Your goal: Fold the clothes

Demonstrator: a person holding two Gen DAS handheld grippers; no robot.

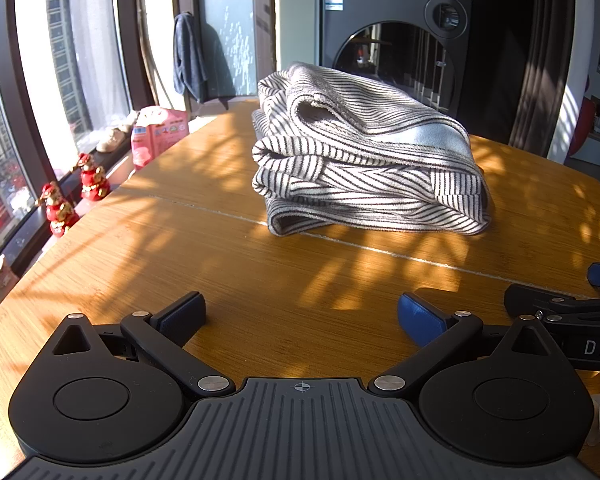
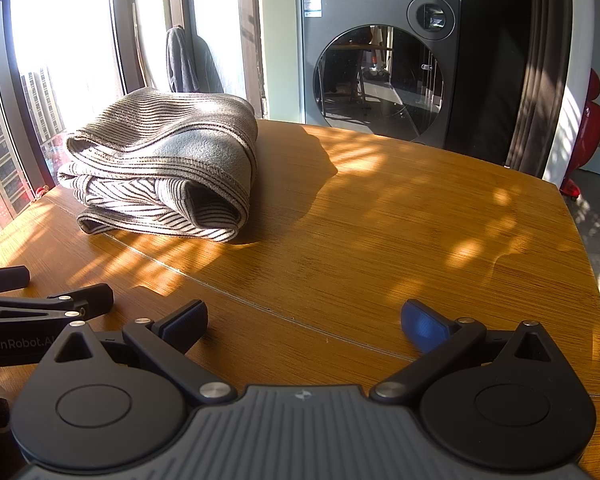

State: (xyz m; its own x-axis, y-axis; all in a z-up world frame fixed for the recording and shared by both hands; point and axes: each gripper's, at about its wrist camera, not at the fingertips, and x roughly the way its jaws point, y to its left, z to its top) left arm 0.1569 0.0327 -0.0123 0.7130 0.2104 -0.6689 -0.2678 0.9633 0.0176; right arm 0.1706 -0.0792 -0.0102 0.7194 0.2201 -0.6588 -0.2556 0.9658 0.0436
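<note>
A grey-and-white striped garment (image 1: 364, 156) lies folded in a thick bundle on the wooden table (image 1: 180, 248). In the right wrist view it (image 2: 164, 168) sits at the far left of the table (image 2: 420, 220). My left gripper (image 1: 300, 314) is open and empty, low over the table, well short of the bundle. My right gripper (image 2: 304, 320) is open and empty too, beside the left one and to the right of the bundle. Each gripper shows at the edge of the other's view: the right one (image 1: 560, 300), the left one (image 2: 40, 292).
A window with a sill runs along the left, holding red figurines (image 1: 58, 208), a pink pouch (image 1: 156, 132) and shoes. A dark washing machine (image 2: 380, 68) stands behind the table. A dark towel (image 1: 188, 56) hangs by the window. The table's right edge (image 2: 596, 280) drops to the floor.
</note>
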